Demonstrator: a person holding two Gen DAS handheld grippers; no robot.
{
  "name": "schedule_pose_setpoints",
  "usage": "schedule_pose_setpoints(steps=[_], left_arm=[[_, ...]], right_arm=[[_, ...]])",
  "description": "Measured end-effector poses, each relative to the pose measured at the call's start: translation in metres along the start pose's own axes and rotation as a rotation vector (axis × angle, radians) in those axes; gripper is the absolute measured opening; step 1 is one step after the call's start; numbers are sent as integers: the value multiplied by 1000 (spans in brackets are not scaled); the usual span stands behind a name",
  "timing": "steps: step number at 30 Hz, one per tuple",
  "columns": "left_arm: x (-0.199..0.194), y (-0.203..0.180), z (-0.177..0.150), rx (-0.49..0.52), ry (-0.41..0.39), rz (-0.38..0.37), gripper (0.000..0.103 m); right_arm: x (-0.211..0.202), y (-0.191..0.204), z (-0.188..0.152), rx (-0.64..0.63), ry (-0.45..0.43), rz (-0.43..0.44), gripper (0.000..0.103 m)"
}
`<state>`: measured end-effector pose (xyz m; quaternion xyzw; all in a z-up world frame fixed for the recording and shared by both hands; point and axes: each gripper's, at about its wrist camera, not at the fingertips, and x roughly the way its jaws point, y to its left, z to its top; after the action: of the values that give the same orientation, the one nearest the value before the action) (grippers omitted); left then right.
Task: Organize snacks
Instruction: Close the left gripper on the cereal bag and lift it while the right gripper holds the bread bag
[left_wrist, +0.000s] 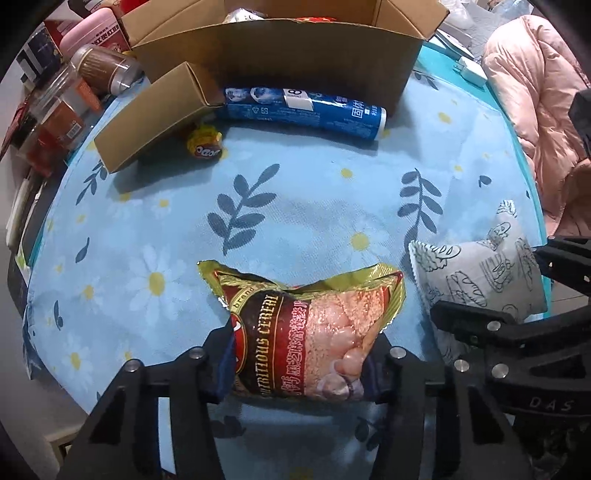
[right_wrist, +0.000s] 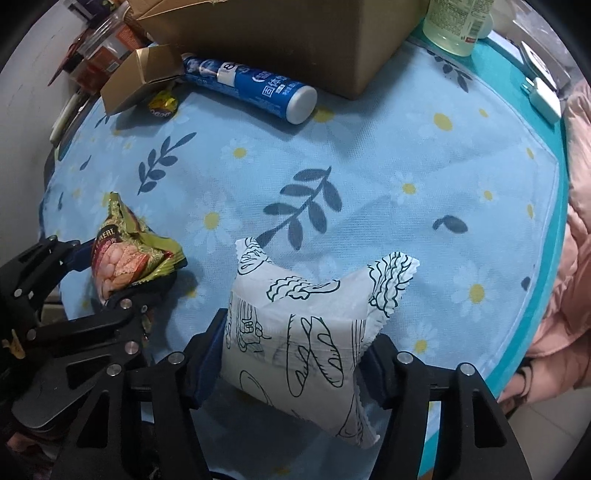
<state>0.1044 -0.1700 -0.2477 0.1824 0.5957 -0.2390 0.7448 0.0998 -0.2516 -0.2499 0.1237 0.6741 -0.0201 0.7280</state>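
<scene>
Judging by their puffed, crinkled film, both packets are expected to be light, soft and somewhat slippery, with contents that could be crushed; a hold across the padded middle, as is taken now, is thought safer than a hold on the thin sealed ends.

In the left wrist view, at lower centre, the cereal packet (left_wrist: 295, 332) is clamped between the pads of the left gripper (left_wrist: 299, 365), its sides visibly pinched in. Gold crimped ends, a dark red band lettered "CEREAL" and a pink pictured panel are seen on it.

In the right wrist view, at lower centre, the white bread-print packet (right_wrist: 299, 339) is gripped by the right gripper (right_wrist: 291, 362), the pads being pressed against both sides. Black line drawings of loaves and zigzag-cut ends are shown on it.

Both packets are held over the blue floral tablecloth (left_wrist: 295, 192), just beside each other. At the top of the frame an open cardboard box (left_wrist: 280, 48) is seen, judged to be the likely destination. Against its front a blue tube (left_wrist: 303, 107) lies on its side, with a small yellow wrapped sweet (left_wrist: 204, 144) and a small brown carton (left_wrist: 155, 114) at upper left.
</scene>
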Motion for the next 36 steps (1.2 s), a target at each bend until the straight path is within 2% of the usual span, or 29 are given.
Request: schedule_pose_setpoints(steps=[5, 17, 25, 36], left_arm=[[-11, 15, -8, -9, 6, -24, 52], [-51, 40, -11, -47, -46, -14, 52], [-77, 55, -7, -104, -101, 3, 52], [-112, 72, 18, -154, -190, 37, 52]], right_arm=[[-6, 4, -9, -5, 5, 27, 61], [-30, 18, -17, -43, -21, 67, 61], [-52, 32, -4, -105, -69, 76, 61], [-95, 45, 28, -191, -150, 90, 61]])
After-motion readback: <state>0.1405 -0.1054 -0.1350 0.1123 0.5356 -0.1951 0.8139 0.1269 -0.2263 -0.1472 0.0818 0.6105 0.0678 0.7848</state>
